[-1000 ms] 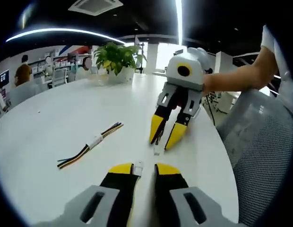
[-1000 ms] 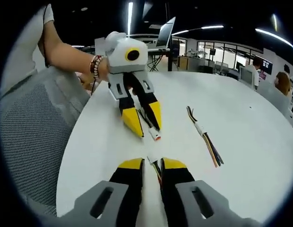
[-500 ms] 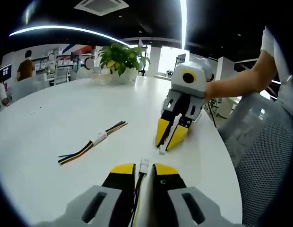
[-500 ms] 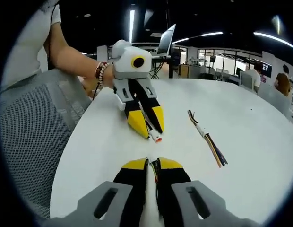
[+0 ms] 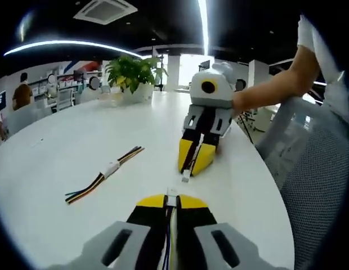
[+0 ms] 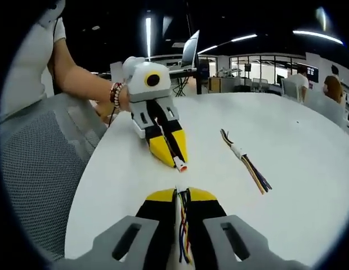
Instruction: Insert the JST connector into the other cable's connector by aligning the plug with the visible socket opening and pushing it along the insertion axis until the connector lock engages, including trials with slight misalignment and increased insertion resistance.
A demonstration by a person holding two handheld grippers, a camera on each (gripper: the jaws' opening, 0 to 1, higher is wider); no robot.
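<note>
White tabletop [image 5: 79, 152] spreads across the left gripper view. At the bottom the left gripper [image 5: 170, 201] has its yellow-tipped jaws pressed together on a cable [image 5: 172, 236], whose coloured wires run back between the jaws; its white plug [image 5: 171, 194] pokes out just past the tips. Across the table the right gripper [image 5: 192, 166] points back toward the camera, jaws closed on a second cable, with a small white socket [image 5: 186, 179] showing at the tips. Plug and socket face each other, near but apart. A spare wire bundle [image 5: 104, 173] with a white band lies flat on the table to the left, well clear of both grippers. A potted plant [image 5: 130, 73] stands in a white pot at the far edge of the table. A person's forearm [image 5: 270, 90] reaches in from the right behind the right gripper, and a mesh chair [image 5: 315, 169] sits beside the table.

In the right gripper view, the right gripper [image 6: 182, 197] sits at the bottom, jaws clamped on a cable [image 6: 183, 230] of red, yellow and dark wires, the white socket [image 6: 180, 190] barely showing at the tips. Opposite it the left gripper [image 6: 169, 157] holds its cable with a plug [image 6: 180, 165] that looks white with a reddish end. The two connectors are near, not touching. The spare bundle [image 6: 245, 161] lies to the right on the table [image 6: 287, 146]. A wrist with a beaded bracelet [image 6: 115, 95] holds the left gripper, and the chair [image 6: 39, 169] fills the left side.
</note>
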